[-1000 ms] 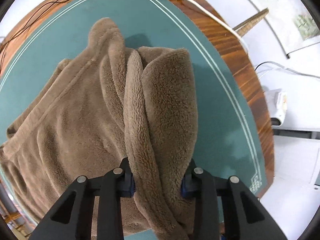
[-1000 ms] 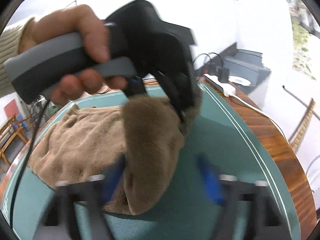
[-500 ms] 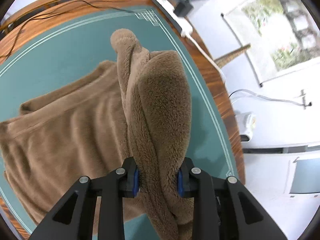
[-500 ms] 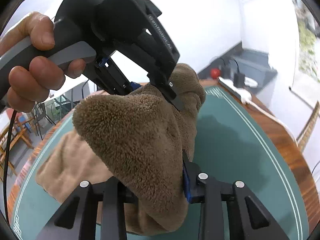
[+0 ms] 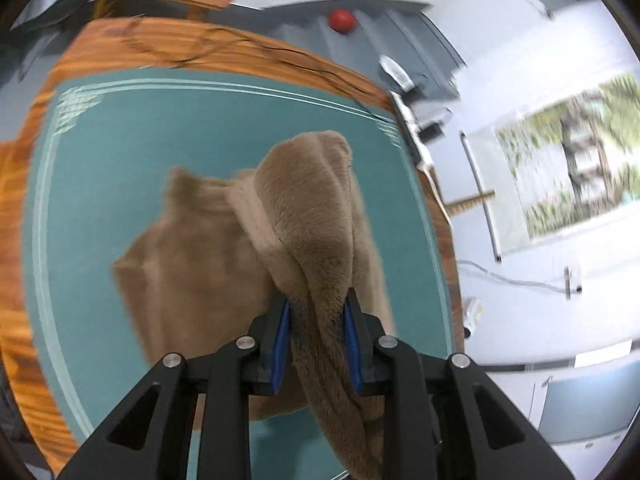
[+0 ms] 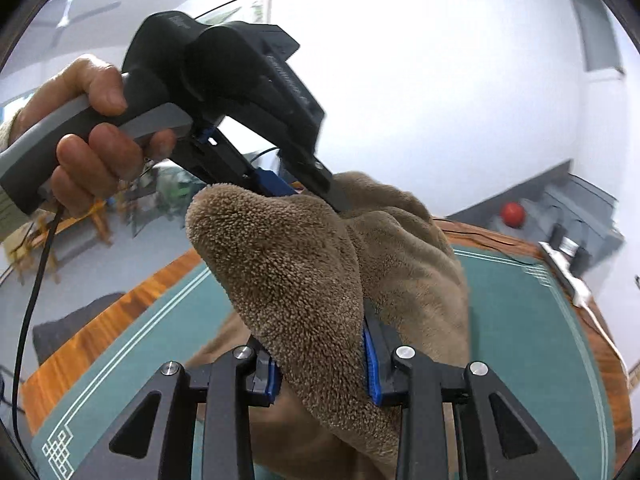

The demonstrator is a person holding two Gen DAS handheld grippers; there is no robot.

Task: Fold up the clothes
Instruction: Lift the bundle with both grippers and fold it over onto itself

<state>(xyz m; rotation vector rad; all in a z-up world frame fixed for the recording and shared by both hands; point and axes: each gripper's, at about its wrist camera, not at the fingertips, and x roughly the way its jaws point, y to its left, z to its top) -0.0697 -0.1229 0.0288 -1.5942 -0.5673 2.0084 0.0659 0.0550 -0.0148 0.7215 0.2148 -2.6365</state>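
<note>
The green mat point(image 5: 192, 132) ahead of the left hand-held gripper point(image 5: 318, 336) lies bare; the brown fleece point(image 5: 200, 272) fills the space below.

The left claw point(image 5: 316, 336) clamps a raised ridge of brown fleece point(image 5: 308, 216). The rest of the fleece spreads toward nine o'clock on the green mat point(image 5: 160, 136). A red ball point(image 5: 341, 21) sits at twelve beyond the worktop point(image 5: 224, 46).

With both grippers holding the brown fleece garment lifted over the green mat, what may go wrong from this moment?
1. The left gripper and right gripper each pinch a thick bunch of the brown fleece garment; a layer may slip out and spoil the fold.
2. Part of the garment lies loose on the green mat; it may drag and bunch up.
3. The two grippers are close together, so they may bump.
</note>
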